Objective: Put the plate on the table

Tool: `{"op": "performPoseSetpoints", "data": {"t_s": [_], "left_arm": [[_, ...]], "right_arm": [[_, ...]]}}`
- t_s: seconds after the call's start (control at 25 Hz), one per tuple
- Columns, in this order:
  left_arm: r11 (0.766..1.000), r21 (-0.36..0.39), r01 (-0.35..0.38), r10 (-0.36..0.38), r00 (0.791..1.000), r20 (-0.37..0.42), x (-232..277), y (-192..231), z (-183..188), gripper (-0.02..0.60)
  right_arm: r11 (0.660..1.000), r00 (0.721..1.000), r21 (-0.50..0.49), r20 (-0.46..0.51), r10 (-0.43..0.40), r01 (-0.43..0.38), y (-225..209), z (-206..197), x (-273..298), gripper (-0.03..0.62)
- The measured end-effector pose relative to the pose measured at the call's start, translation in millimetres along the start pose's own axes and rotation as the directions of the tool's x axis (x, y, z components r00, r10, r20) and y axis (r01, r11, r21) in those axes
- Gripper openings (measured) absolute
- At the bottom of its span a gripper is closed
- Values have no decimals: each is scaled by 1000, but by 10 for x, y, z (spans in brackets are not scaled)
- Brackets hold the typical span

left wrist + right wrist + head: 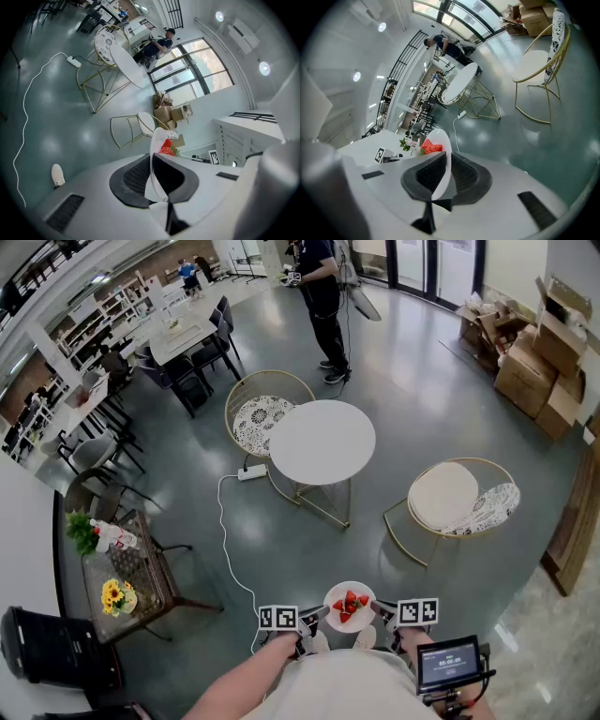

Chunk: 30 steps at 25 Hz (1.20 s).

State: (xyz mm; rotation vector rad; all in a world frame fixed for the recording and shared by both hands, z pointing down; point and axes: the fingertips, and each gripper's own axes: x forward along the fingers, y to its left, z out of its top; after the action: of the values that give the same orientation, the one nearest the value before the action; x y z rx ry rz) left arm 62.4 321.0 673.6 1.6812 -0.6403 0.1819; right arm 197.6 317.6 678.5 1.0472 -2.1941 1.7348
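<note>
A small white plate (350, 607) with red strawberries on it is held close to my body, over the floor. My left gripper (314, 617) is shut on the plate's left rim and my right gripper (382, 609) is shut on its right rim. In the left gripper view the plate (156, 154) stands edge-on between the black pads, strawberries (167, 147) beyond. The right gripper view shows the plate (442, 154) pinched the same way. The round white table (322, 442) stands ahead, bare, well apart from the plate.
A patterned gold-frame chair (263, 418) stands behind the table on the left; another (450, 498) on the right. A white cable with a power strip (251, 472) runs over the floor. A person (319, 296) stands far off. Cardboard boxes (534, 362) pile at right; a flower stand (122, 568) at left.
</note>
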Motion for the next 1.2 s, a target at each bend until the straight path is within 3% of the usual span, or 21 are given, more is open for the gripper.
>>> {"op": "performPoseSetpoints", "data": {"t_s": [0.2, 0.44, 0.96, 1.2], "left_arm": [[1000, -12, 7, -7, 1000, 2, -210, -21, -134, 18], [999, 40, -20, 19, 1000, 13, -372, 70, -99, 20], [999, 31, 9, -10, 999, 31, -556, 222, -40, 20], [997, 78, -14, 12, 1000, 26, -635, 244, -16, 20]], "right_arm": [[999, 1000, 50, 6, -2, 2, 107, -219, -15, 31], [999, 999, 25, -30, -23, 23, 201, -247, 148, 31], [999, 999, 21, -30, -41, 42, 343, -282, 329, 31], [998, 998, 21, -30, -50, 51, 411, -345, 375, 31]]}}
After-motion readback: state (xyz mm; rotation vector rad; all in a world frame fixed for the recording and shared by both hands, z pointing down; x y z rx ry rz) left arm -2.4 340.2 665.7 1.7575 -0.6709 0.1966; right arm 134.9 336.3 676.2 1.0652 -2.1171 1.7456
